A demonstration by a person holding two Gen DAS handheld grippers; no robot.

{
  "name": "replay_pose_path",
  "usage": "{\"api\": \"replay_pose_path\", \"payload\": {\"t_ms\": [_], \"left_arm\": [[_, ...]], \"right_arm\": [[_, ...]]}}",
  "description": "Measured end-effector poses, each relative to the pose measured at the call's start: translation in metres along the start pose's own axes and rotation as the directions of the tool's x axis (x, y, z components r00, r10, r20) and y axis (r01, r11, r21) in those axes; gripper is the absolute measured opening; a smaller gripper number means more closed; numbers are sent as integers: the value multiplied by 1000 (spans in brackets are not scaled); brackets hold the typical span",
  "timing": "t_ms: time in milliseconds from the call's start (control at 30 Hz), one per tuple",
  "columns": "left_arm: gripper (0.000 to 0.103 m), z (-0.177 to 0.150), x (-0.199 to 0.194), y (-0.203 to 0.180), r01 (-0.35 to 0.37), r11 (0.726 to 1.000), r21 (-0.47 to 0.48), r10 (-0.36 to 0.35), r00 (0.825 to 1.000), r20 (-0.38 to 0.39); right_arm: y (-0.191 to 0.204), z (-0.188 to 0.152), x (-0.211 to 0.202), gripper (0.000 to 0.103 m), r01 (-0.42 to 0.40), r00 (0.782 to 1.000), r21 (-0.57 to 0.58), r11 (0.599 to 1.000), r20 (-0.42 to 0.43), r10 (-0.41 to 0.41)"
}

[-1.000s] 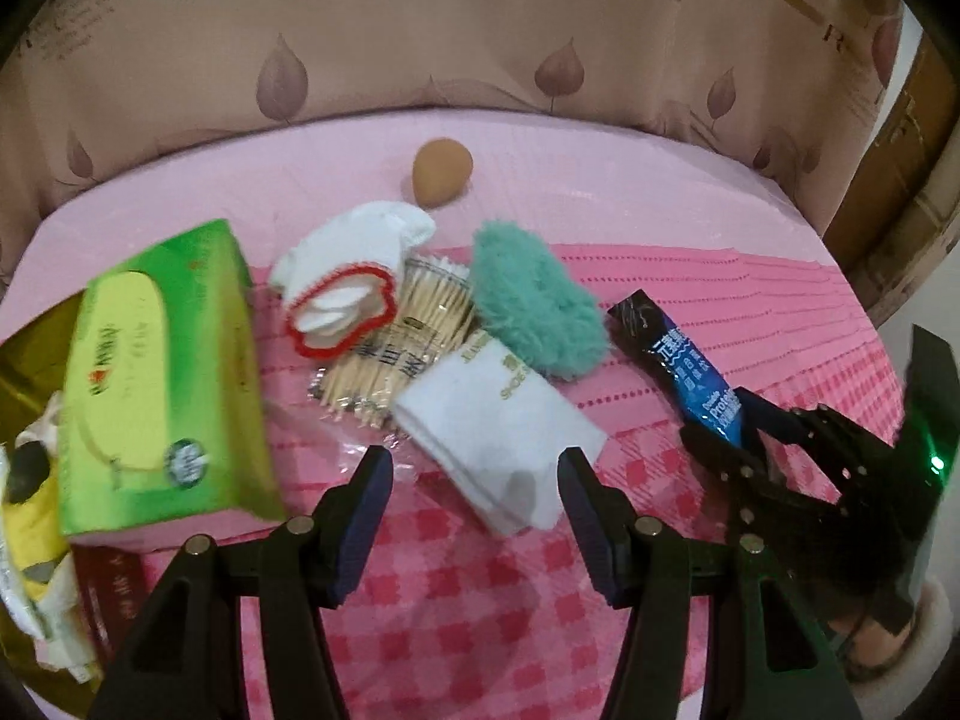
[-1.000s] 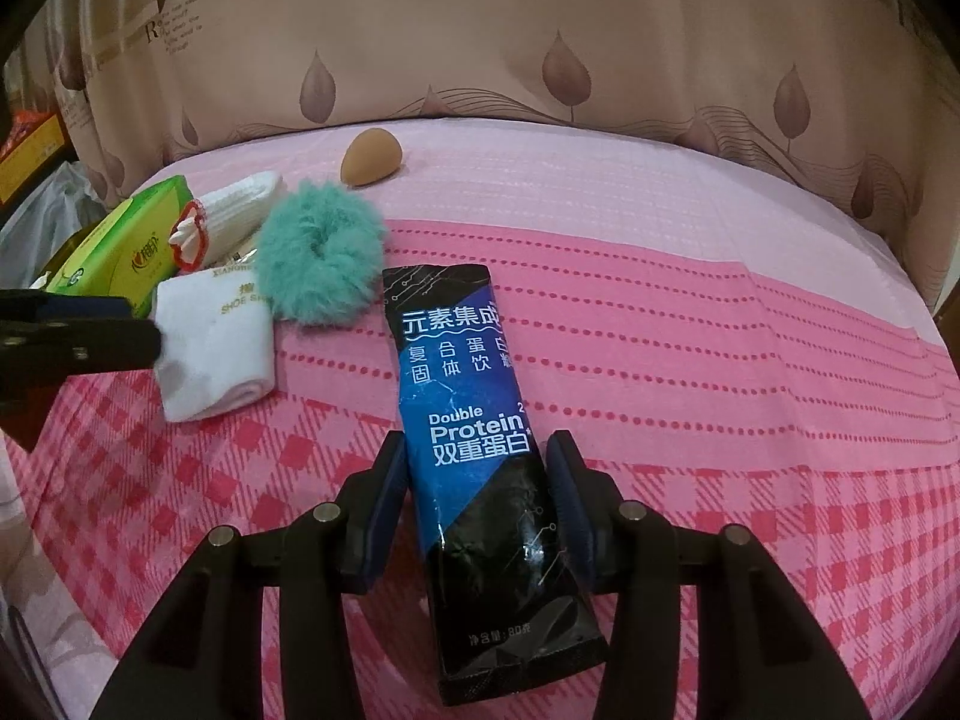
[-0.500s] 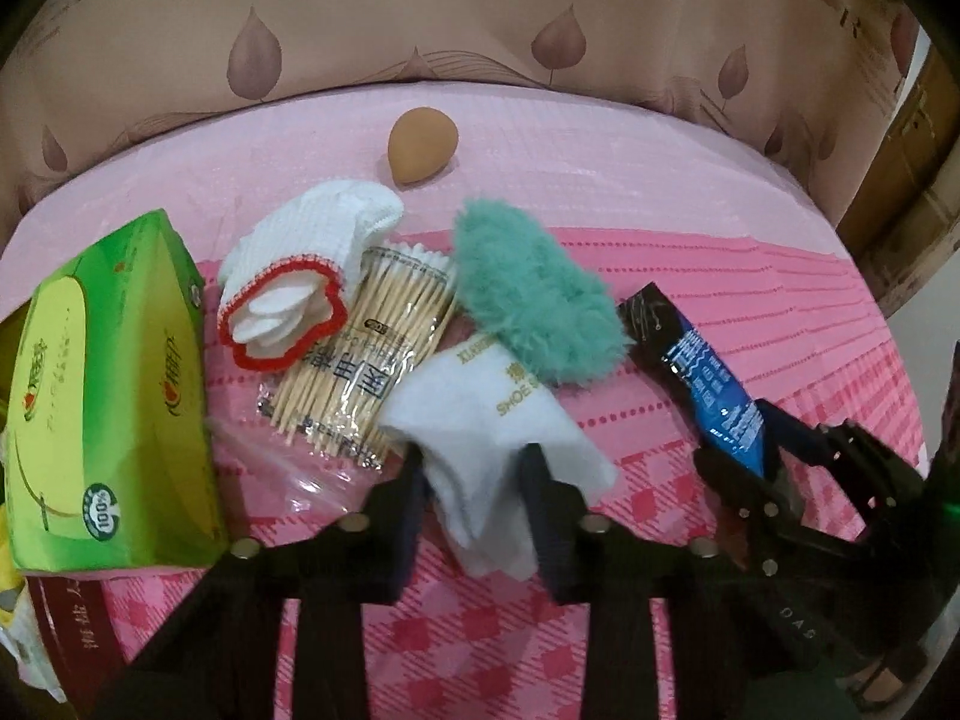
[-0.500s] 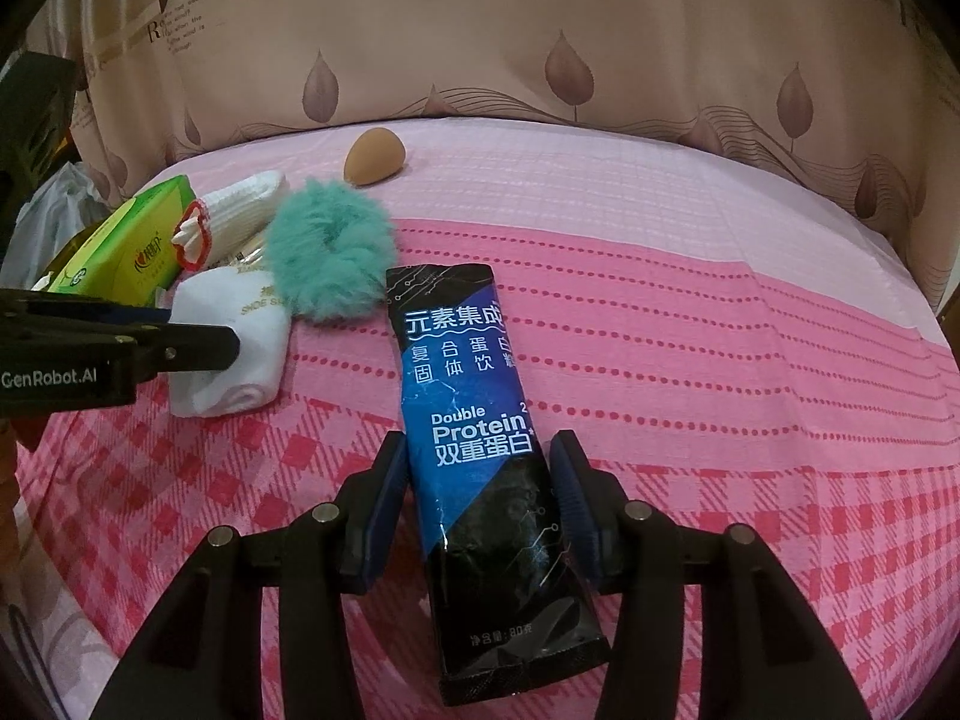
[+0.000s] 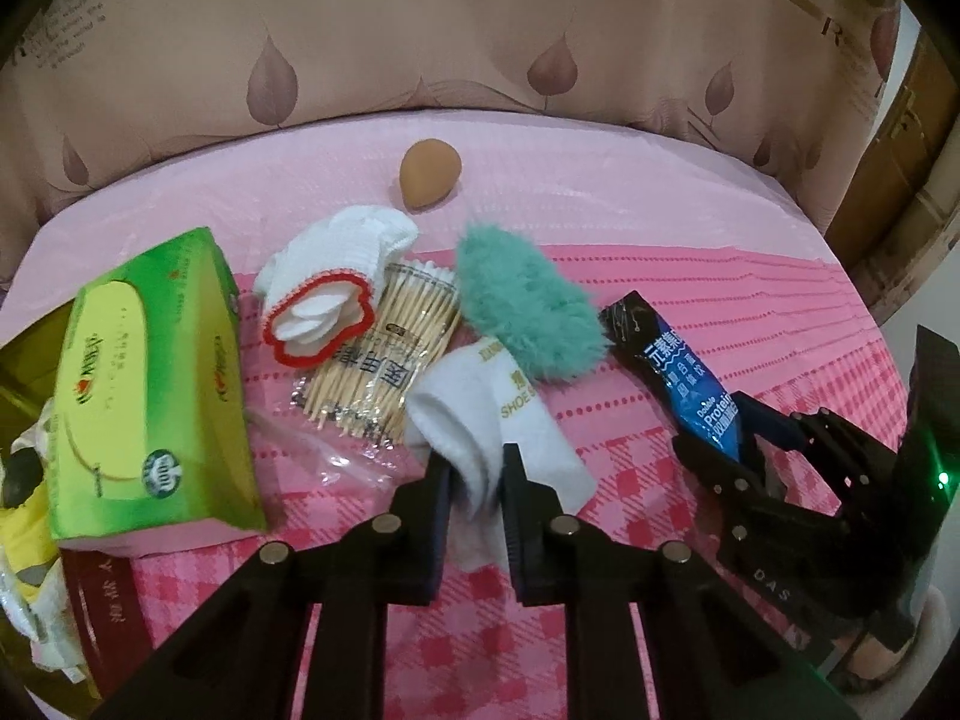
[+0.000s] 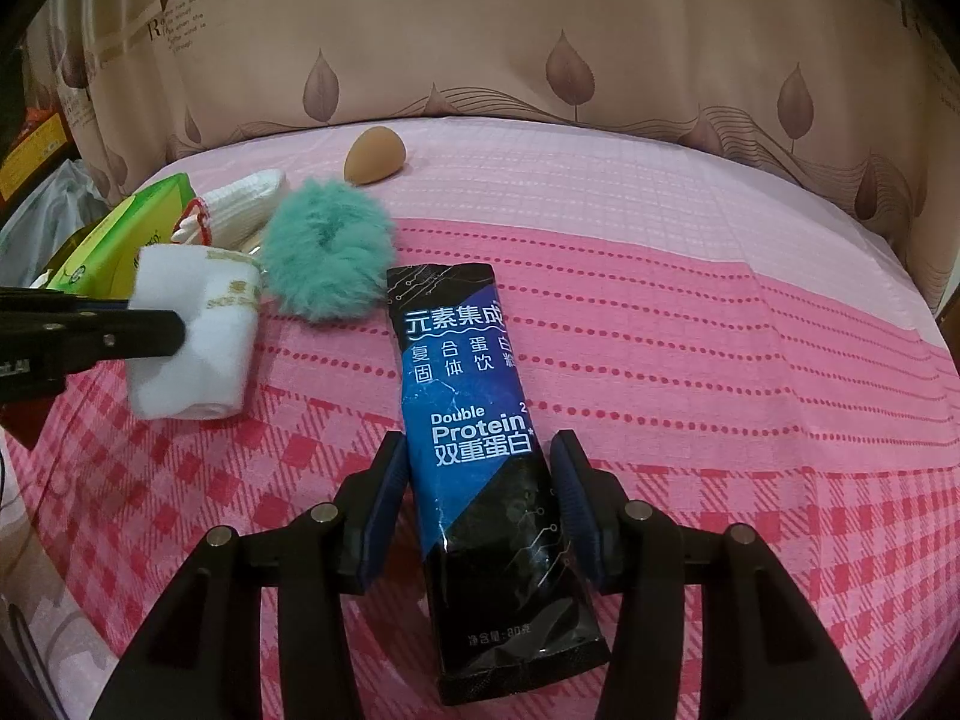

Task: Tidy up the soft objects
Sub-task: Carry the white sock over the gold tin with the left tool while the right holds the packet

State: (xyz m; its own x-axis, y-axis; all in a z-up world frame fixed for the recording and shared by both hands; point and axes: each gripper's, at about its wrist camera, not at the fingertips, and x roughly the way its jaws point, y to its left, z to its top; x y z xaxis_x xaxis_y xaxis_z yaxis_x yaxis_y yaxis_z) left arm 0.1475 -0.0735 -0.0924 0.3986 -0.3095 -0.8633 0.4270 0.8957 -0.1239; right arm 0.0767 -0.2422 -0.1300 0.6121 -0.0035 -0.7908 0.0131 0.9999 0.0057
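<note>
Closing in fast: a second ago my left gripper (image 5: 477, 480) stood wide above the folded white cloth printed SHOE SHINE (image 5: 498, 420), and now its jaws have just snapped together on that cloth's near end, pinching it into a ridge. Going left to right across the pink checked bedspread (image 5: 690, 276): a green tissue box (image 5: 150, 384) sits by the left edge, then a white knitted glove with a red cuff (image 5: 336, 276), lying partly on a clear bag of wooden cotton swabs (image 5: 384, 360). My gripped cloth touches that bag and the fluffy teal scrunchie (image 5: 528, 306) behind it. Farther back, alone toward the far edge, rests a tan egg-shaped makeup sponge (image 5: 429, 173). Right of the scrunchie lies a blue-and-black protein drink sachet (image 6: 474, 420); my right gripper (image 6: 480, 504) straddles it, fingers partly apart, each side close against the packet, though I can't tell whether they press it.
</note>
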Motion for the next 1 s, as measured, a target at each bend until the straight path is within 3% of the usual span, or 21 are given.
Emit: {"api": "replay_pose_path", "payload": {"t_ms": [233, 533, 1000], "left_arm": [[16, -9, -17, 2, 4, 1000, 7, -4, 1000, 20], [16, -12, -56, 12, -60, 998, 35, 57, 995, 85], [16, -14, -108, 89, -170, 981, -90, 183, 971, 155]], "right_arm": [[0, 0, 0, 47, 0, 1000, 0, 1000, 0, 0], [-1, -1, 1, 47, 1, 1000, -1, 1000, 0, -1], [0, 0, 1, 48, 1, 1000, -4, 1000, -1, -1]]}}
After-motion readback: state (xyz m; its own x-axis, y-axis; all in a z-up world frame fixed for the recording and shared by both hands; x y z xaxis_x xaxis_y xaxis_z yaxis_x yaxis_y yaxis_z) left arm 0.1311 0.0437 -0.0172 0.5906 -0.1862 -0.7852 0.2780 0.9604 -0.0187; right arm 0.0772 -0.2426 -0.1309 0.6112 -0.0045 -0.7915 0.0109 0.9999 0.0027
